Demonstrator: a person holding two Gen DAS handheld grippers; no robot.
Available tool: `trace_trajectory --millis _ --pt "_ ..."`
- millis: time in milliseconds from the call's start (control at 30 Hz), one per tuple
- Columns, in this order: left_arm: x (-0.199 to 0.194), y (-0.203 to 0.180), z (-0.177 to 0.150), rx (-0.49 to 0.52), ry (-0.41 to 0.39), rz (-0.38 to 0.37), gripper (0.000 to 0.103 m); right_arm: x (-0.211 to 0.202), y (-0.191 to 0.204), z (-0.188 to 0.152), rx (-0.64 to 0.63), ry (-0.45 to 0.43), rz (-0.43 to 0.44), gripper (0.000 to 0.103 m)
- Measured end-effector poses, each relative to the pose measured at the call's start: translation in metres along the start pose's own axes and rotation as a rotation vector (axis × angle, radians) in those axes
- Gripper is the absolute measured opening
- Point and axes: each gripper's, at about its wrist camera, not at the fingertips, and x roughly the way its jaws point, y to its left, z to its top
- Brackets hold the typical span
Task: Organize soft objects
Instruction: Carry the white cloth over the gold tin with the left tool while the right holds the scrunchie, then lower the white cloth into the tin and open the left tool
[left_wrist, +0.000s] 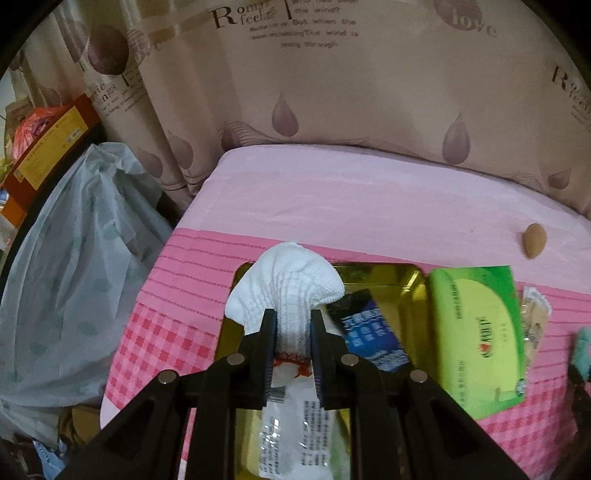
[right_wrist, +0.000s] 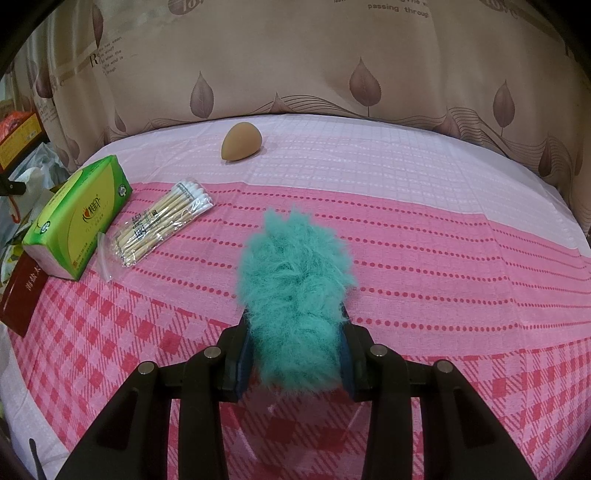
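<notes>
My left gripper (left_wrist: 292, 326) is shut on a white textured cloth (left_wrist: 286, 286) and holds it over a gold metal tray (left_wrist: 413, 284). In the tray lie a blue-and-black packet (left_wrist: 369, 332) and a clear printed packet (left_wrist: 295, 424). My right gripper (right_wrist: 295, 332) is shut on a teal fluffy puff (right_wrist: 295, 295) above the pink cloth. A brown egg-shaped sponge (right_wrist: 242, 142) lies at the far side of the table, and shows in the left wrist view (left_wrist: 533, 240). A green tissue pack (right_wrist: 79, 218) lies at left, right of the tray in the left wrist view (left_wrist: 476, 339).
A bag of cotton swabs (right_wrist: 162, 221) lies beside the tissue pack. A dark red box (right_wrist: 22, 299) sits at the table's left edge. A pale plastic bag (left_wrist: 74, 277) and stacked boxes (left_wrist: 48, 147) stand left of the table. A patterned curtain (right_wrist: 332, 55) hangs behind.
</notes>
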Motion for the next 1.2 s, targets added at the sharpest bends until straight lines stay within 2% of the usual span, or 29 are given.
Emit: trace_trajectory --millis 367,600,967,1200 --pt "0.028 0.013 -0.01 -0.034 0.037 0.0 0.018 0.002 0.001 0.0 -0.009 0.001 -0.008 0.036" --pt "0.028 0.015 -0.012 -0.033 0.027 0.005 0.022 0.002 0.002 0.0 -0.014 0.002 -0.014 0.036" --pt "0.011 0.021 -0.022 -0.047 -0.002 -0.006 0.029 0.002 0.003 0.0 -0.026 0.004 -0.027 0.036" --pt "-0.013 0.024 -0.032 -0.045 -0.06 -0.01 0.034 0.001 0.005 -0.001 -0.034 0.005 -0.037 0.036"
